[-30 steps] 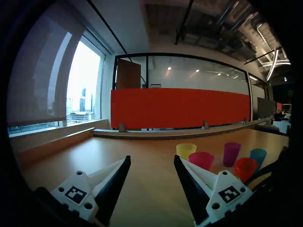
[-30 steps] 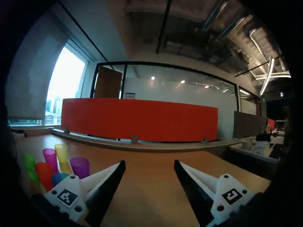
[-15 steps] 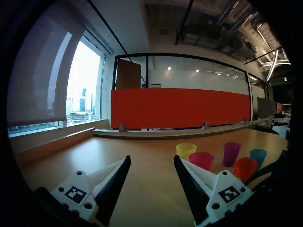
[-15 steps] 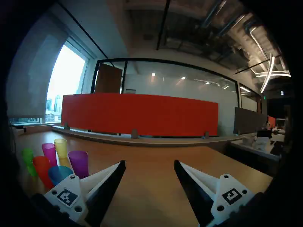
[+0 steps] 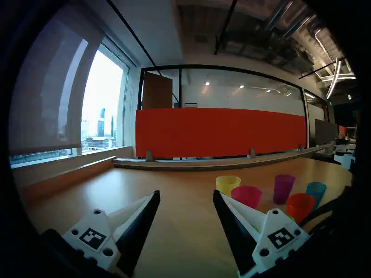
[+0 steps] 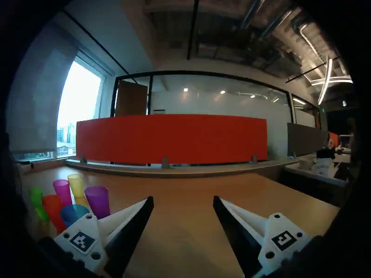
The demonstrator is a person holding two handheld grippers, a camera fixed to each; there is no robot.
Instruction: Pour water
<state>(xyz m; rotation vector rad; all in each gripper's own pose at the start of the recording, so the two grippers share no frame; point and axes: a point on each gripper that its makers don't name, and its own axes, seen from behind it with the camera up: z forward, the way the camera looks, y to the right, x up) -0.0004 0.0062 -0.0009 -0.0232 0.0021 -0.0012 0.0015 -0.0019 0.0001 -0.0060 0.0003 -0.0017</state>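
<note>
**Open-fingered, nothing grasped**

Left gripper view: released left hand-held gripper [image 5: 185,192] low over the wooden bench [image 5: 139,178], fingers spread, nothing between them. Ahead and to the right, a cluster of upright cups on the bench, well short of its far edge. Yellow cup [image 5: 227,184] leftmost, pink cup [image 5: 247,195] just beside it and nearer, purple cup [image 5: 283,188] farther right. Blue cup [image 5: 316,192] and orange cup [image 5: 300,206] toward the right side, the orange one nearer. Along the far edge, a red partition [image 5: 218,132]; past the left edge, a bright window [image 5: 99,111].

Right gripper view: released right hand-held gripper [image 6: 183,198], fingers likewise apart and gripping nothing, low over the bench. Same cluster off to the left, with a green cup [image 6: 35,197] outermost, purple cup closest to the left finger and blue cup partly hidden behind it. Contents of the cups impossible to tell.
</note>
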